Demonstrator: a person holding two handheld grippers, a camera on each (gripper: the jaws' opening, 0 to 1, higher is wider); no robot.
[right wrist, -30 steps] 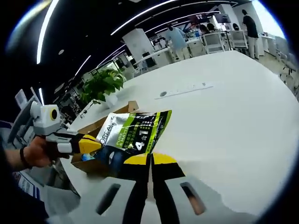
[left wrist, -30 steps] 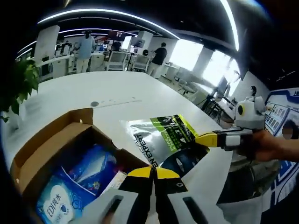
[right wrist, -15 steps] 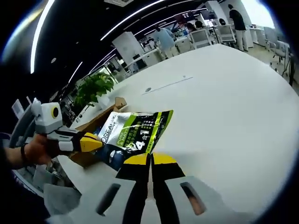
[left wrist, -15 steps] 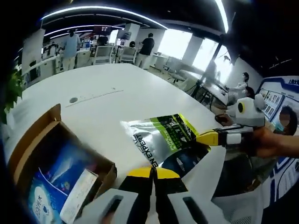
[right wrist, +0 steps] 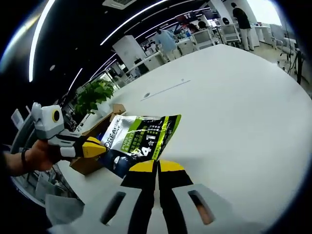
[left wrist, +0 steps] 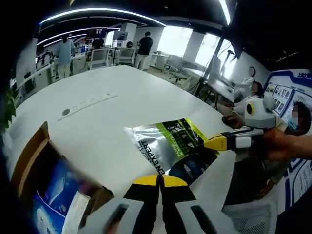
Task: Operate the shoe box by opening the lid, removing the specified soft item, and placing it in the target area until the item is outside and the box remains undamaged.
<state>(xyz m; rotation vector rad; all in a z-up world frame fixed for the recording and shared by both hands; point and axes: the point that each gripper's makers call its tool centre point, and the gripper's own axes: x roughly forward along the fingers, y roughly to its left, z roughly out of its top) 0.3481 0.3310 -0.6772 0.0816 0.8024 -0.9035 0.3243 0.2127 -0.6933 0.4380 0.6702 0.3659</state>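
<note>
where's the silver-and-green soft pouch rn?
Silver-and-green soft pouch is out of the cardboard shoe box, held above the white table, pinched by both grippers.

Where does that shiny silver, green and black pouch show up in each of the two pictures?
Left gripper view: the silver, green and black pouch sits centre, just above this gripper's jaws.
Right gripper view: the pouch lies left of centre, above the jaws.
Shared landmark: the brown cardboard shoe box on the white table.

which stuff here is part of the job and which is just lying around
Job: silver and green soft pouch, clamped by both grippers; open brown cardboard shoe box; white table.
Lying about: blue tissue pack in the box; potted green plant.
</note>
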